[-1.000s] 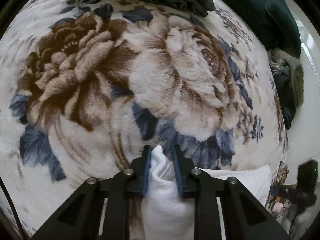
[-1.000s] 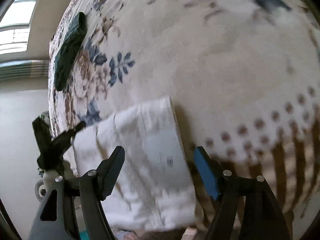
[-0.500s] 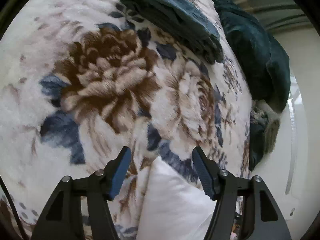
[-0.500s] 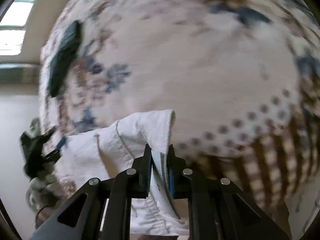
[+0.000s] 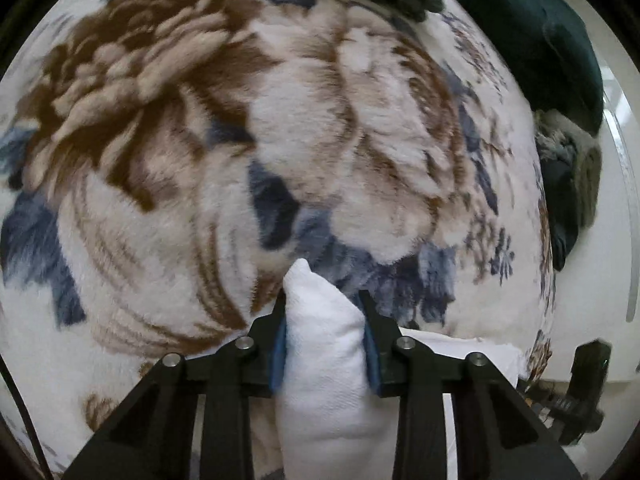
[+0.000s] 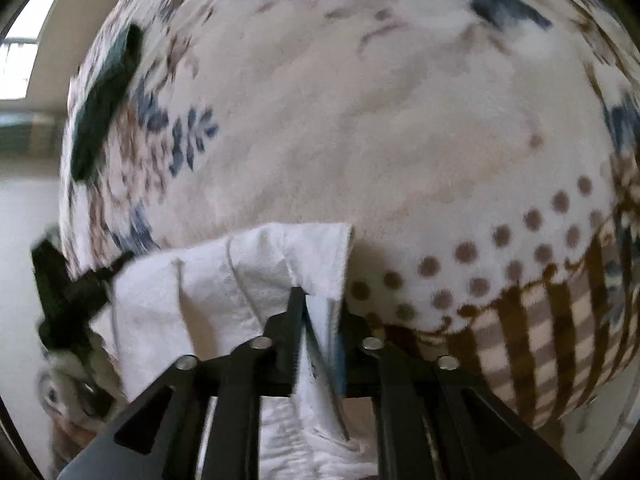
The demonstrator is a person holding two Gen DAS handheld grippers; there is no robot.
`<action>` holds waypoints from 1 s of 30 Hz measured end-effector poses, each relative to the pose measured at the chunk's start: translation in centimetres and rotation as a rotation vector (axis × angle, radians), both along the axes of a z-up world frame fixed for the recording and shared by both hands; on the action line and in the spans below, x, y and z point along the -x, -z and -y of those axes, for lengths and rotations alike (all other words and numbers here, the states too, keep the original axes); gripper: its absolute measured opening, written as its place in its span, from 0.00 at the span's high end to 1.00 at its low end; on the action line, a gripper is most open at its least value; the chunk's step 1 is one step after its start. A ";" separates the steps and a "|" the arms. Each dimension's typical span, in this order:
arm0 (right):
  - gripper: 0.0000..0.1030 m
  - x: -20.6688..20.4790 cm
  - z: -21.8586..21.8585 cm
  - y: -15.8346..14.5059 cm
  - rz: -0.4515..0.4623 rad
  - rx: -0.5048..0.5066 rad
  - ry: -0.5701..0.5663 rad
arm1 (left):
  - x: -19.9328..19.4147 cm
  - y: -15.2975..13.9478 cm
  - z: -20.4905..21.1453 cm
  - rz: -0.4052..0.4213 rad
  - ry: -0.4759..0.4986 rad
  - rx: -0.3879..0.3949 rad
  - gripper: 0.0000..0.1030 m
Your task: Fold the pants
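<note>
The white pants (image 5: 320, 344) lie at the near edge of a floral fleece blanket (image 5: 280, 120). My left gripper (image 5: 322, 300) is shut on a bunched corner of the white pants, which pokes up between the blue pads. In the right wrist view the white pants (image 6: 248, 268) spread to the left. My right gripper (image 6: 318, 300) is shut on their right edge, with a fold of cloth and a label between the fingers. The other gripper (image 6: 68, 292) shows dark at the left of that view, at the cloth's far end.
Dark teal folded clothes (image 5: 520, 40) and a grey-green bundle (image 5: 568, 168) lie at the blanket's far right edge. A dark garment (image 6: 104, 100) lies on the blanket (image 6: 400, 120) at the upper left of the right wrist view. The floor shows beyond the bed edge.
My left gripper, open half a second ago, has shut again on the pants' corner. My right gripper, open a second ago, stays shut on the pants' right edge and has shifted slightly.
</note>
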State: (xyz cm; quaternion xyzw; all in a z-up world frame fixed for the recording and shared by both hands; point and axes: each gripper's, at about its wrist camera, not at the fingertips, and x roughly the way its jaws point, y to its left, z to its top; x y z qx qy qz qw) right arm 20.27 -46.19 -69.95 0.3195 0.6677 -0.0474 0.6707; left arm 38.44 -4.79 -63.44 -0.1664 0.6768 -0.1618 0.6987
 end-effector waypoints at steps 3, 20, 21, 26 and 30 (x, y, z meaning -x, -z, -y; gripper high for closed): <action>0.50 1.1 0.0 0.1 -0.077 -0.006 -0.032 | 0.3 -1.7 -0.7 -0.013 -0.016 -0.013 0.62; 0.69 13.4 -4.3 3.5 -0.133 -0.333 0.353 | 11.4 -2.9 0.5 0.007 0.072 -0.183 0.18; 0.69 13.5 -4.3 3.7 -0.150 -0.326 0.345 | 11.2 -2.4 0.2 -0.017 0.059 -0.163 0.18; 0.19 12.2 -5.0 2.8 -0.054 -0.394 0.236 | 10.7 -4.1 -1.0 0.008 0.026 -0.084 0.20; 0.16 12.7 -6.4 4.3 0.034 -0.539 0.289 | 10.6 -3.6 -2.4 0.000 -0.011 0.095 0.16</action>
